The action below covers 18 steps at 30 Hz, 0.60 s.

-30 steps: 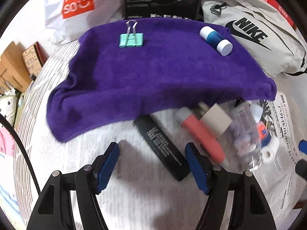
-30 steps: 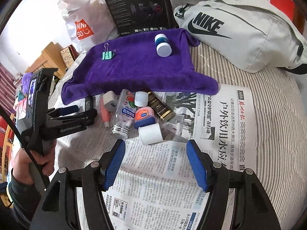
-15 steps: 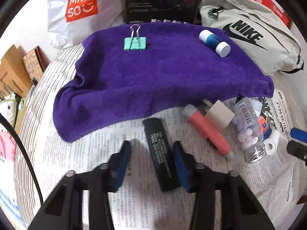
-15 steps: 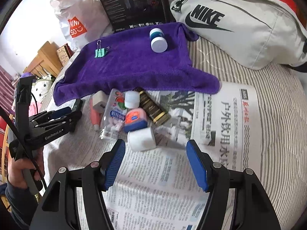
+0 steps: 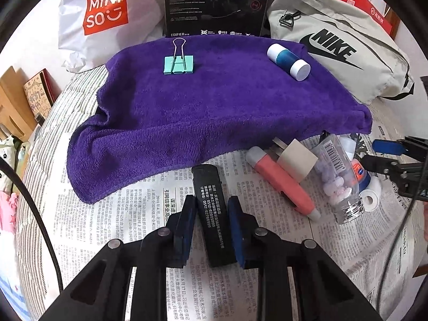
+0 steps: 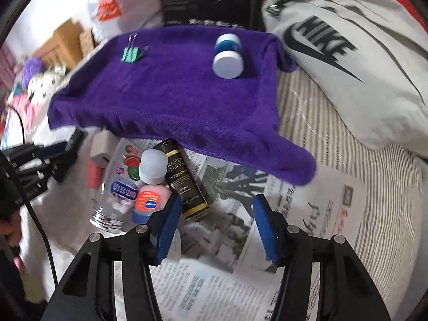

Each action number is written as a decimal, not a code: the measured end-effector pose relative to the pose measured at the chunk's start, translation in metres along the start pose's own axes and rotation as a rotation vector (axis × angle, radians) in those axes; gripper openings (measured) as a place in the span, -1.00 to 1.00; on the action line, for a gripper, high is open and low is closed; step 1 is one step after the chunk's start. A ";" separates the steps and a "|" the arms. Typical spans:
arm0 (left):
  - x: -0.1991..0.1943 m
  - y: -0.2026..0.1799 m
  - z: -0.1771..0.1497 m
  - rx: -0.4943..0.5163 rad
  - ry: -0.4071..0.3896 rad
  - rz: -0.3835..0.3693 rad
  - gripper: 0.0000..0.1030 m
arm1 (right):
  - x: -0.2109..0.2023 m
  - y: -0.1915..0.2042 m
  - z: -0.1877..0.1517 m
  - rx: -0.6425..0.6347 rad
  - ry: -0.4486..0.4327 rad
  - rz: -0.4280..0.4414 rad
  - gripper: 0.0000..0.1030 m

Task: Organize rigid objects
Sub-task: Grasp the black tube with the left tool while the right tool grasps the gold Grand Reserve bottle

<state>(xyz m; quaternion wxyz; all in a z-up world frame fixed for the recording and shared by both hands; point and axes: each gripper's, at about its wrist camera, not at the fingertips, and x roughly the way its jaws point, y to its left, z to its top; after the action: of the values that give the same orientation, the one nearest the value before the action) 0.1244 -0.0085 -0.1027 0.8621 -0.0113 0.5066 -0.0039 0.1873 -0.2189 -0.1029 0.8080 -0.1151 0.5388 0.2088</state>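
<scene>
Left gripper low over the newspaper, both blue pads clamped against the sides of a black rectangular bar that lies flat on the paper, far end just short of the purple towel. White print on the bar: Chinese lines plus "0512-62805999" and "0512-62766999"

Right gripper hovers above the newspaper with jaws spread wide, nothing between them. Its left pad sits just beside a dark bottle labelled "GRAND RESERVE" and a small pink bottle with a white cap

On the towel: mint binder clip at the far left, blue-and-white cylinder lying at the far right, well apart

Beside the bar: coral tube, beige plug adapter touching it, clear bottle with barcode lying on its side

Behind: white bag "MINISO", black box "EDIFIER", grey bag "NIKE"
</scene>
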 end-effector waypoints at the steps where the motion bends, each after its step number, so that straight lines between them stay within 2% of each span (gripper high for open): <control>1: 0.000 0.001 0.001 -0.003 0.000 -0.009 -0.53 | 0.003 0.003 0.001 -0.024 0.006 -0.001 0.03; 7: 0.000 0.008 0.001 -0.015 0.000 -0.051 -0.53 | 0.015 0.025 0.011 -0.142 -0.020 0.014 -0.18; 10: 0.000 0.008 0.001 -0.008 0.000 -0.056 -0.53 | 0.019 0.029 0.014 -0.146 -0.025 0.046 -0.40; 14: -0.001 0.011 0.000 -0.013 0.002 -0.071 -0.53 | 0.018 0.031 0.014 -0.138 0.017 0.062 -0.47; 18: -0.001 0.010 -0.001 -0.021 -0.005 -0.072 -0.53 | 0.020 0.035 0.016 -0.149 0.008 0.060 -0.47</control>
<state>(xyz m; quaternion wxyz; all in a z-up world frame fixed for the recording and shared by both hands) 0.1235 0.0017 -0.1027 0.8624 -0.0388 0.5038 -0.0295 0.1914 -0.1773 -0.1139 0.7884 -0.1594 0.5282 0.2721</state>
